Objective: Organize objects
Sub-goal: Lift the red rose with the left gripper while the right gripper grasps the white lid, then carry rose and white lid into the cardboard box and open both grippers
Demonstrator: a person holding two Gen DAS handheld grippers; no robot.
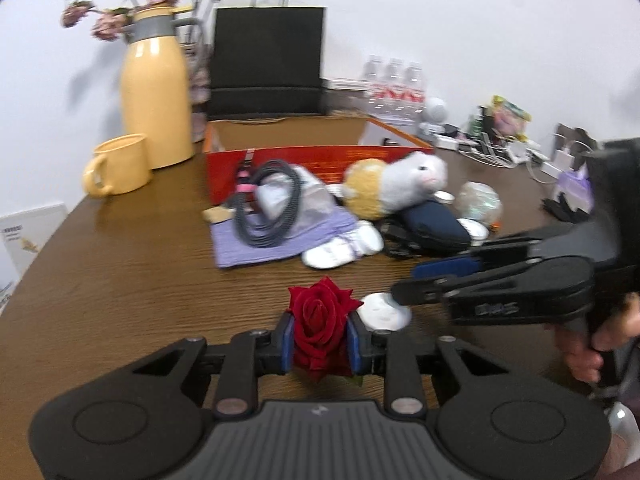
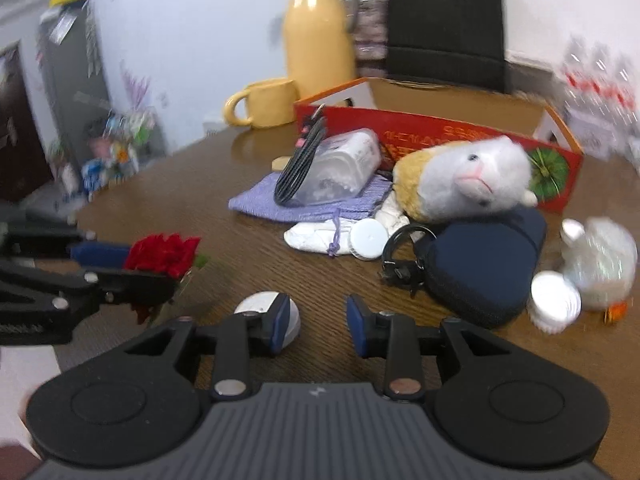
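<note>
Red rose (image 1: 320,320) upright, clamped above wooden table (image 1: 140,280)

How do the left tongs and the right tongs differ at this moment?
The left tongs are shut on the red rose; the right tongs are open and hold nothing. The left tongs' pads press the flower on both sides; the right tongs stand over the table, with a white round lid by one finger. Both have blue pads.

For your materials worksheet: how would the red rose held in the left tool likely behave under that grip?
The red rose probably crushes easily: soft petals bulge between the left tool pads. Likely light. It may slip, since layered petals can shift.
</note>
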